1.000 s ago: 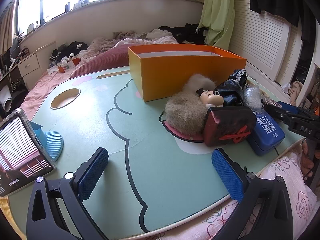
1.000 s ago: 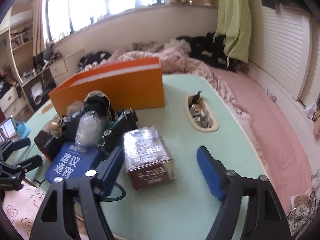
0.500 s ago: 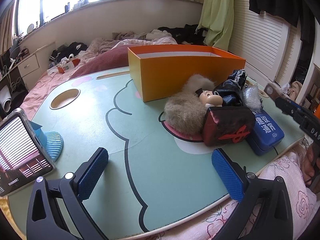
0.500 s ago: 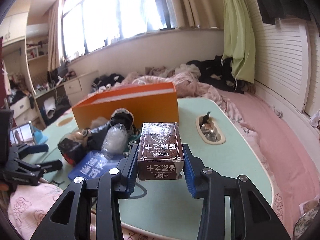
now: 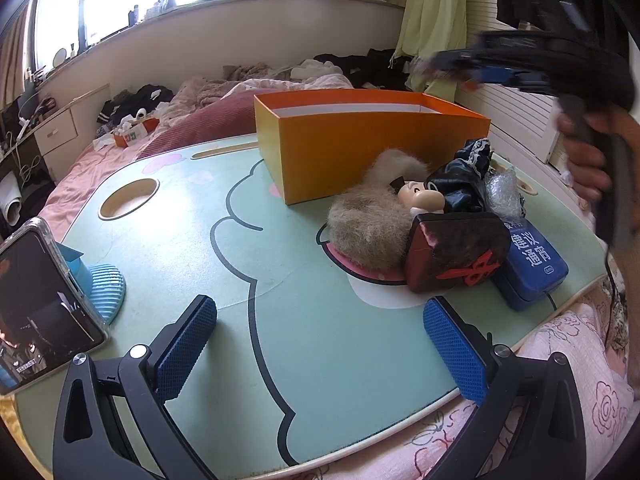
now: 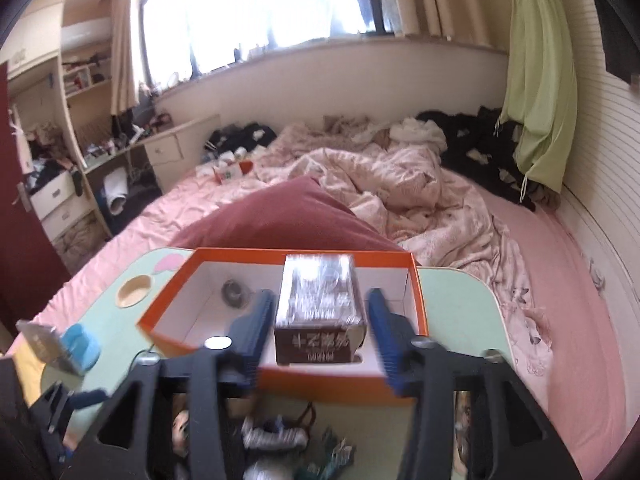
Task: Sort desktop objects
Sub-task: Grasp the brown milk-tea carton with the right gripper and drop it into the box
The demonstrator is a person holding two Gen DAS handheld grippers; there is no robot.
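Right hand-held gripper (image 6: 320,316) is over the orange box (image 6: 168,304), jaws opening. The brown carton (image 6: 318,312) sits between them with gaps at both pads, so it looks released and dropping into the box; motion blur makes contact hard to judge. One small round grey item (image 6: 234,292) already lies on the box floor.

Left hand-held gripper (image 5: 320,344) hovers low over the bench (image 5: 168,232), jaws wide, nothing between them.

The unsorted pile is on the bench just in front of the box: fur piece (image 5: 372,220), doll head (image 5: 420,196), black cloth (image 5: 460,176), plastic wrap (image 5: 502,192), dark red pouch (image 5: 456,252), blue case (image 5: 532,260). The phone (image 5: 36,308) on its blue stand (image 5: 100,284) stands at the bench's far left, apart from the pile.

Judgement: early stage. Two items are in or entering the box and about six are left. The left hand-held gripper is free to take the pouch, the nearest one.
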